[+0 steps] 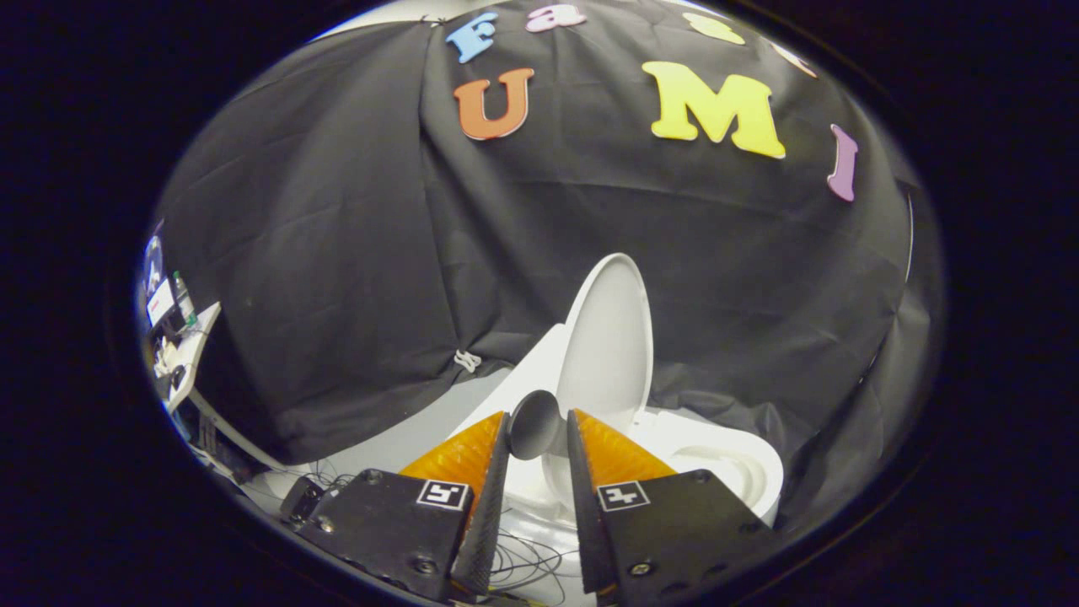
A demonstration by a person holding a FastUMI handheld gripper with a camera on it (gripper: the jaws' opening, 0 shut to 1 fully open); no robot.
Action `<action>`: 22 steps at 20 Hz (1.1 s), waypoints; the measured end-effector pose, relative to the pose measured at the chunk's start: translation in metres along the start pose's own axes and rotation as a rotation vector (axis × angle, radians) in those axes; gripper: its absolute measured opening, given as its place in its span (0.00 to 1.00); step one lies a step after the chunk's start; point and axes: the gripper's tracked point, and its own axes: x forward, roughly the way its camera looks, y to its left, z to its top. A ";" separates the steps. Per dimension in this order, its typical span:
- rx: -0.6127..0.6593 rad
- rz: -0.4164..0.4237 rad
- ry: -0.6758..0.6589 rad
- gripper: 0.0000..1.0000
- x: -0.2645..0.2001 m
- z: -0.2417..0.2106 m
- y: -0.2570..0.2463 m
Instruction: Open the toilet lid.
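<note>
A white toilet (742, 480) stands against the black cloth wall, its seat ring and bowl showing just beyond my right finger. Its oval lid (609, 337) is raised and stands nearly upright over the back of the bowl. A dark round knob (534, 428) sticks out from the lid's lower edge. My gripper (538, 415) holds that knob, with one fingertip pressed on each side of it.
A white shelf (190, 354) with small devices and cables stands far to the left. Thin wires (527, 561) lie on the white floor under the fingers. A knotted white cord (466, 361) hangs on the cloth left of the toilet.
</note>
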 end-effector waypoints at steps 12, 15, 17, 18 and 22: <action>0.124 -0.101 -0.287 0.68 -0.150 -0.021 -0.104; 0.142 -0.132 -0.380 0.73 -0.203 -0.036 -0.132; 0.136 -0.191 -0.430 0.82 -0.234 -0.046 -0.152; 0.134 -0.213 -0.452 0.87 -0.248 -0.053 -0.161; 0.102 -0.268 -0.495 1.00 -0.291 -0.089 -0.172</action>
